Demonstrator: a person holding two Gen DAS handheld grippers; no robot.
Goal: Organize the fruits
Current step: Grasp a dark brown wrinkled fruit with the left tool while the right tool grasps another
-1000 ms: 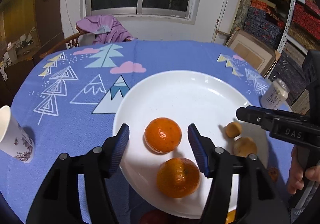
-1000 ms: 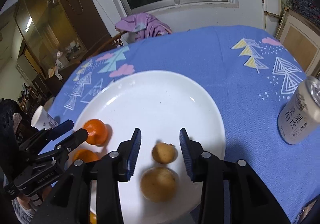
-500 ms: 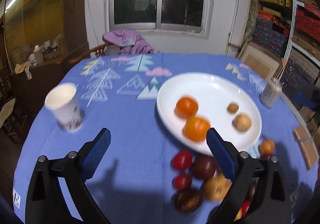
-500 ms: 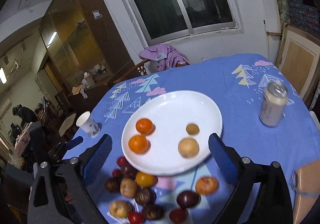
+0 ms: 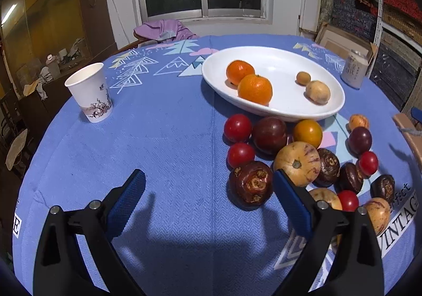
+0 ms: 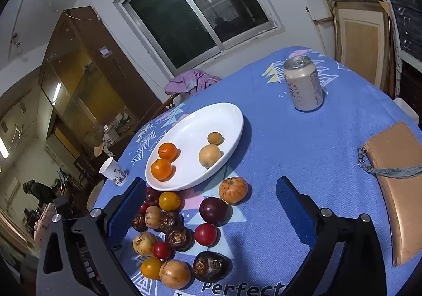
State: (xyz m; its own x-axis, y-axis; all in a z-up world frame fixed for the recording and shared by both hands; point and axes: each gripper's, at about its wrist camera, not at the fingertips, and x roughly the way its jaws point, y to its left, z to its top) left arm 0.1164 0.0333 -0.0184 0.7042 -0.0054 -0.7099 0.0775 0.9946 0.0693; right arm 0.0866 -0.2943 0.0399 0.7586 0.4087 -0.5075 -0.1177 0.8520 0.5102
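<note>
Where cloth lies woven, glossy plate, round oranges

The left hand-held gripper has matte black plastic arms with silver screw heads and ribbed blue pads. The right hand-held gripper is built identically, with blue-padded fingers.

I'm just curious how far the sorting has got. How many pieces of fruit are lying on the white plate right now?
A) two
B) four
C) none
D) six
B: the white plate holds two oranges on one side and two small tan fruits on the other, while the other fruit lies on the tablecloth in front of it.
</note>
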